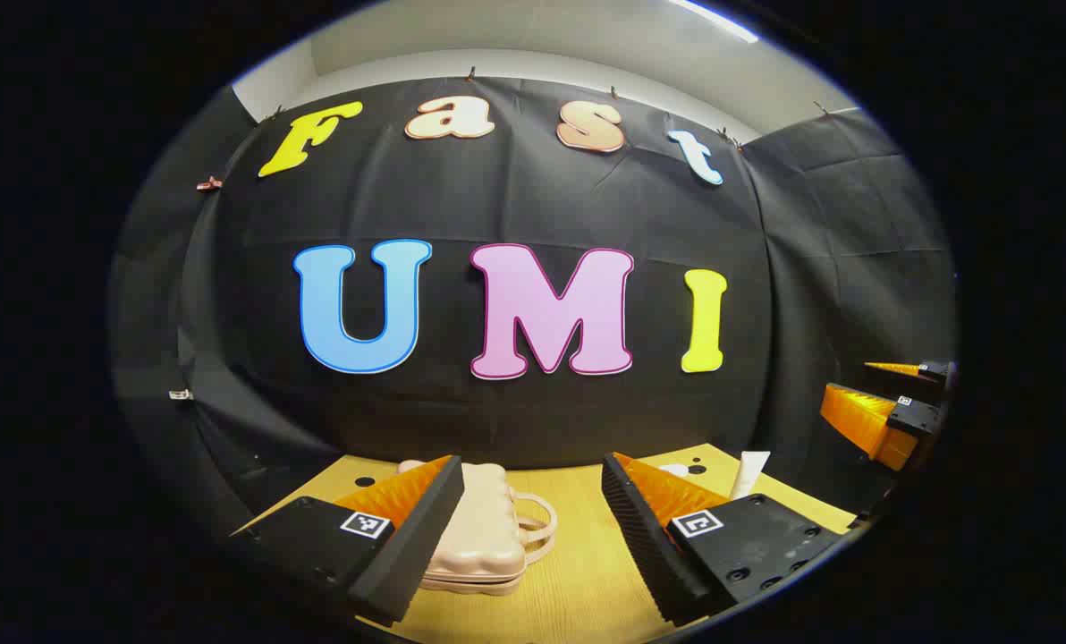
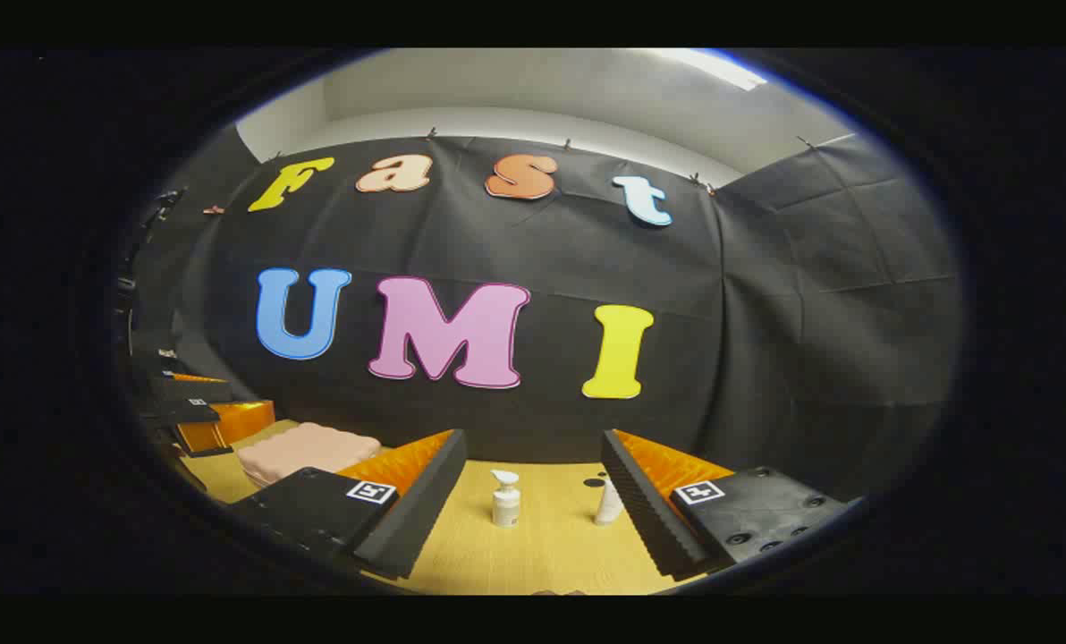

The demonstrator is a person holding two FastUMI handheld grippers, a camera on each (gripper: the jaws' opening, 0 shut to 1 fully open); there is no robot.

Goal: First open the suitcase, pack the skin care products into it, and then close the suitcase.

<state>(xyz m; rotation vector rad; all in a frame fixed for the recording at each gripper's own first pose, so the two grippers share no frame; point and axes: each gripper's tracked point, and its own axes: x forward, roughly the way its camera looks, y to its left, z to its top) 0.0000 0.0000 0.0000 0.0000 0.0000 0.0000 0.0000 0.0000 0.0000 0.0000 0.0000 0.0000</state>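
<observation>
Pink suitcase lies shut and flat on the wooden table, handle toward my right. It sits directly ahead of my left gripper, the nearer tool; I judge it should open the case. Both left and right gripper stand open and empty. Pump bottle and tube stand ahead of the right.

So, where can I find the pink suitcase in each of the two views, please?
Left gripper view: the suitcase lies closed on the wooden table, low and centre-left, partly behind the left gripper.
Right gripper view: the suitcase sits low at the left, beside the right gripper.
Shared landmark: the white tube standing on the table.
</observation>
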